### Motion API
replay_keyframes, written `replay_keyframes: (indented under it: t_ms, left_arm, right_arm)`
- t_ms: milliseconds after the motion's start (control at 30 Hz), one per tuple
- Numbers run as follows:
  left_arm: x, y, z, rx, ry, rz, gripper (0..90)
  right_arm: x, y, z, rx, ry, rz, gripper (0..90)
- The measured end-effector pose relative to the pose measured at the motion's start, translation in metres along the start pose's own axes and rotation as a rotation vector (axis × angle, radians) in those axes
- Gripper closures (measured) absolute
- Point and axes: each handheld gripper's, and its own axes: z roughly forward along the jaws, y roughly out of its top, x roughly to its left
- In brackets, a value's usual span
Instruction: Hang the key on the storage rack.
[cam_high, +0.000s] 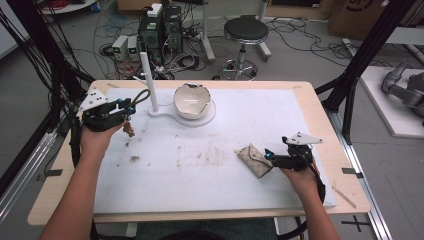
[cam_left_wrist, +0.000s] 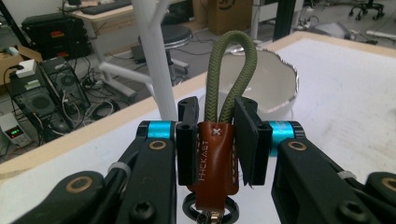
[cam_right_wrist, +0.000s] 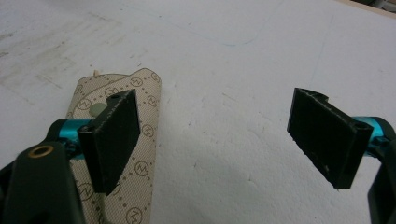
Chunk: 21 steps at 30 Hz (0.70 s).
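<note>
While the leather key fob (cam_left_wrist: 215, 163) is clamped by the left gripper (cam_left_wrist: 215, 140), its cord loop (cam_left_wrist: 232, 70) should be aligned squarely with the white peg stand (cam_high: 149, 80); the right gripper (cam_right_wrist: 224, 135) is held open beside the patterned pouch (cam_right_wrist: 140, 154).

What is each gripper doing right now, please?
Left gripper: shut on the keychain, clamped at its brown leather tab.
Right gripper: open, holding nothing, beside the patterned pouch.

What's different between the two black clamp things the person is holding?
The left gripper is shut on a brown leather keychain with a green cord loop; the right gripper is wide open, holding nothing. The left is raised near the white bowl; the right sits low beside a patterned pouch. Both have black fingers with blue fittings.
</note>
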Motion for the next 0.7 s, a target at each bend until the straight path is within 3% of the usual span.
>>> replay_keyframes:
  t_ms: [333,433,700]
  left_arm:
    - [0.010,0.037,0.004,-0.012,0.054,0.014,71.1]
    - [0.012,0.041,0.004,-0.021,0.055,0.007,71.1]
    - [0.018,0.045,0.015,0.027,0.094,0.012,71.1]
  right_arm:
    - [-0.001,0.001,0.000,-0.005,0.003,-0.001,17.4]
    - [-0.001,0.001,0.000,-0.007,0.000,0.000,17.4]
    - [-0.001,0.001,0.000,-0.004,0.000,0.004,17.4]
